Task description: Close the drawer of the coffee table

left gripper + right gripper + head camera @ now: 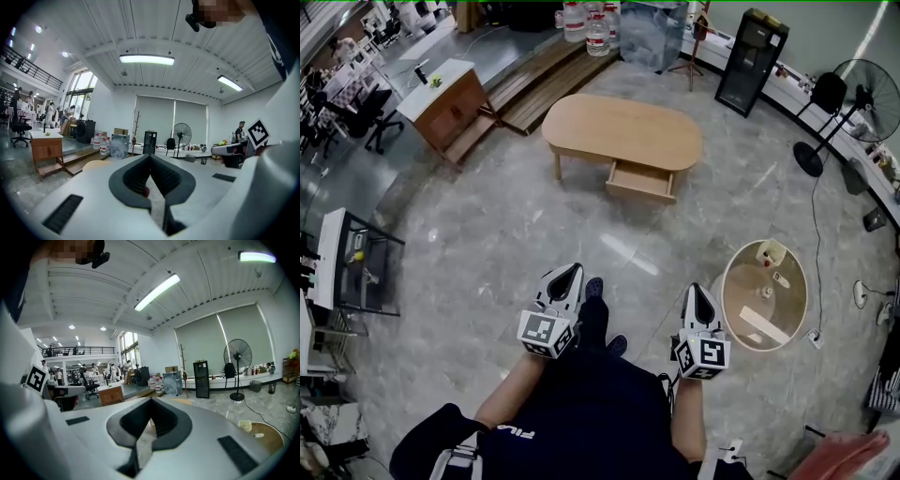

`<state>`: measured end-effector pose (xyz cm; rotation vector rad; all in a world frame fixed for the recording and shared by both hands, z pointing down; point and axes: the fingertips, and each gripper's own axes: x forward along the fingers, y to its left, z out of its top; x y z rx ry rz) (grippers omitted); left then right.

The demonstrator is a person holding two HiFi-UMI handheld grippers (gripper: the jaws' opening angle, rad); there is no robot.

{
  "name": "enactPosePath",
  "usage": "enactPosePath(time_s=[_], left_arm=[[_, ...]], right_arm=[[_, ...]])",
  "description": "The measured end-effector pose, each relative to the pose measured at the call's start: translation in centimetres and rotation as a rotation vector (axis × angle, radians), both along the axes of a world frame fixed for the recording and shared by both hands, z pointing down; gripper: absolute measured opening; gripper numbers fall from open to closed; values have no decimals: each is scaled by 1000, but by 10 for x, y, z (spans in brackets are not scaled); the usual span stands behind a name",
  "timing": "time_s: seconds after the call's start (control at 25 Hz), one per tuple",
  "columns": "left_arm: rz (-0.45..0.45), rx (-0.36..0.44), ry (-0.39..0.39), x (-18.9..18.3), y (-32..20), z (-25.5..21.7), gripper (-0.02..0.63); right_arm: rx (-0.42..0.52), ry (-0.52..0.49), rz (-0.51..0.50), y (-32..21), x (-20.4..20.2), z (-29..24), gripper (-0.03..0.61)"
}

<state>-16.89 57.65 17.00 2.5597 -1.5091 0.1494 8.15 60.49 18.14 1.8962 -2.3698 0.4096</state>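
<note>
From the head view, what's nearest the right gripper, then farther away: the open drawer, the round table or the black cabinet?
1. Round table, just right of the right gripper.
2. Open drawer, ahead.
3. Black cabinet, by the far wall.

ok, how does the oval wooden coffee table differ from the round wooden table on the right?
The oval wooden coffee table is elongated, its top bare, its drawer pulled open. The round wooden table is circular and carries small items. Both have light wood tops.
</note>
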Motion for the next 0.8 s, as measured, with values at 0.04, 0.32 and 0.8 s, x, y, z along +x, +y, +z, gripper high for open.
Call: enactPosePath(time_s=[0.04,0.32,0.8], left_arm=[[0,2,3,1,0,0,26],[18,13,17,5,-15,3,26],[46,16,29,3,-73,9,26]], right_arm=[[1,-1,2,1,1,0,26],[12,-1,7,-9,1,4,26],[16,16,18,-62,-5,7,26]])
